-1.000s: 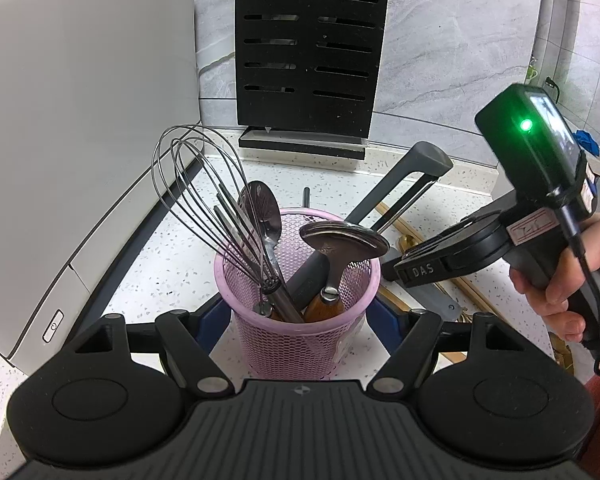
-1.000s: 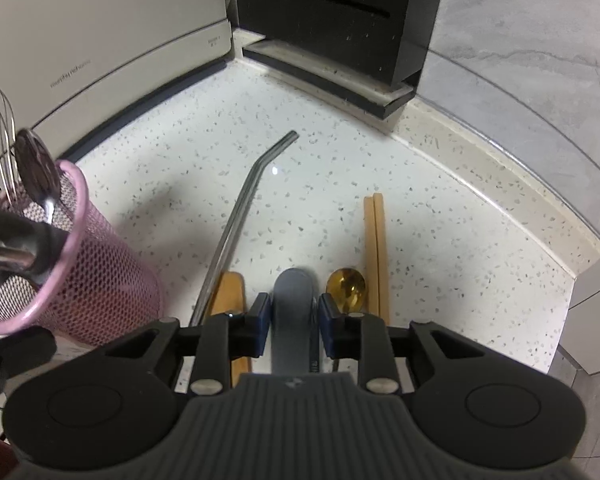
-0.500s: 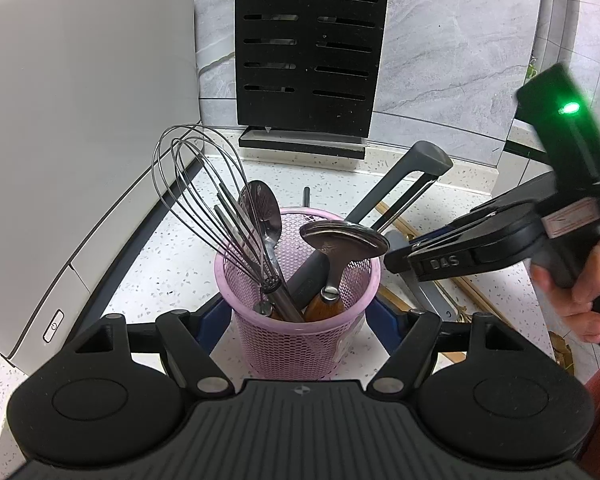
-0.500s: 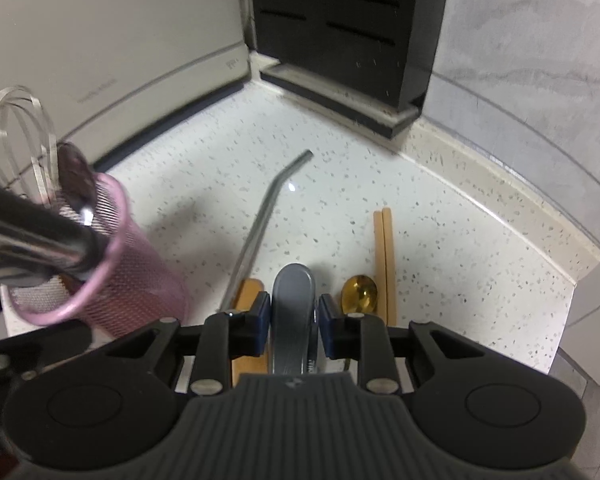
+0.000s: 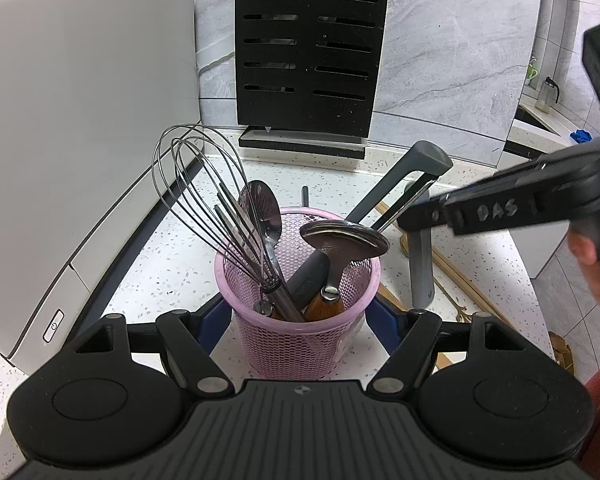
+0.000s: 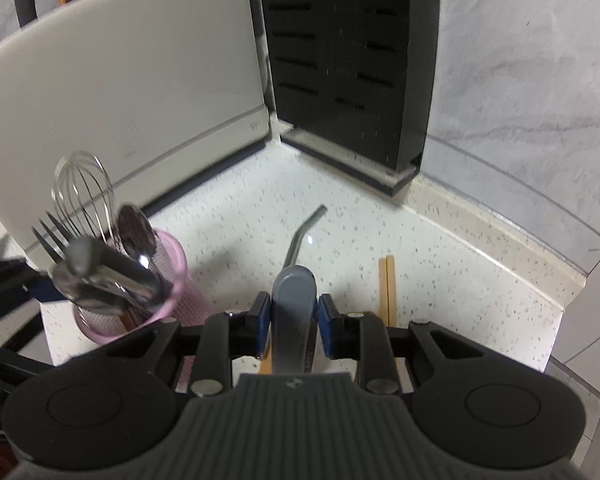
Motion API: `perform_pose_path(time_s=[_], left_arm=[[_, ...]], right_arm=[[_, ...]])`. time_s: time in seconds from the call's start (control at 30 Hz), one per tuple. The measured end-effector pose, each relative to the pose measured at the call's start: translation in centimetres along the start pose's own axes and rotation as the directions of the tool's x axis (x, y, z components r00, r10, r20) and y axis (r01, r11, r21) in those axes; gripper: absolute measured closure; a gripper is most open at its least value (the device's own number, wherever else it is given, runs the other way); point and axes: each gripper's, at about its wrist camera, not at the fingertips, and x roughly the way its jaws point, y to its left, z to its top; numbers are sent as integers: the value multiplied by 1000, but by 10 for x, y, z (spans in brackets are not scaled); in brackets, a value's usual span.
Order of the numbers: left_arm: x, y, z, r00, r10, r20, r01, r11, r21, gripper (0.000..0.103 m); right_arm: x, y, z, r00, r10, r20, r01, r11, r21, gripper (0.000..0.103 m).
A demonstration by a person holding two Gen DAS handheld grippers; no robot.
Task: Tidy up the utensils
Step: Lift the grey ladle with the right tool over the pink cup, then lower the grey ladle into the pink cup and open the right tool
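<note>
Right claw (image 6: 293,322) clamps grey utensil handle (image 6: 294,296) between its pads.

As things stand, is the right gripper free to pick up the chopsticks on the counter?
Probably not yet. The right gripper is already shut on a grey-handled utensil, so its jaws are occupied. The chopsticks lie bare on the counter just beside it, with nothing covering them.
</note>
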Motion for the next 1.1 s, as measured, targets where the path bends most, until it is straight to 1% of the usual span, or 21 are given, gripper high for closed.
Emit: perform_pose_path(time_s=[0.13,0.23,0.37,0.47,0.6,0.83,1.0,1.1], left_arm=[[0,0,0,1000,1,1,-1,1000,3,19],[1,0,0,1000,2,0,-2,1000,6,20],[1,0,-1,1000,1,0,-1,1000,5,20],[1,0,-1,1000,1,0,-1,1000,4,20],[1,0,-1,1000,1,0,-1,1000,5,20],[1,0,-1,1000,0,0,0,1000,5,20],[1,-1,-1,1000,-1,0,1,1000,4,21],[1,-1,-1,1000,1,0,-1,1000,4,21]], right_arm=[[-14,1,4,997,42,63,-42,999,13,79],[-26,1,8,990,85,116,-89,995,35,79],[-44,-1,14,971,137,198,-153,986,70,79],[-49,-1,17,957,168,238,-195,976,94,79],[-50,2,21,945,203,258,-239,964,117,79],[-40,19,23,937,240,254,-273,957,102,79],[-33,32,19,941,239,241,-257,965,44,79],[-29,39,16,945,225,237,-230,973,-10,79]])
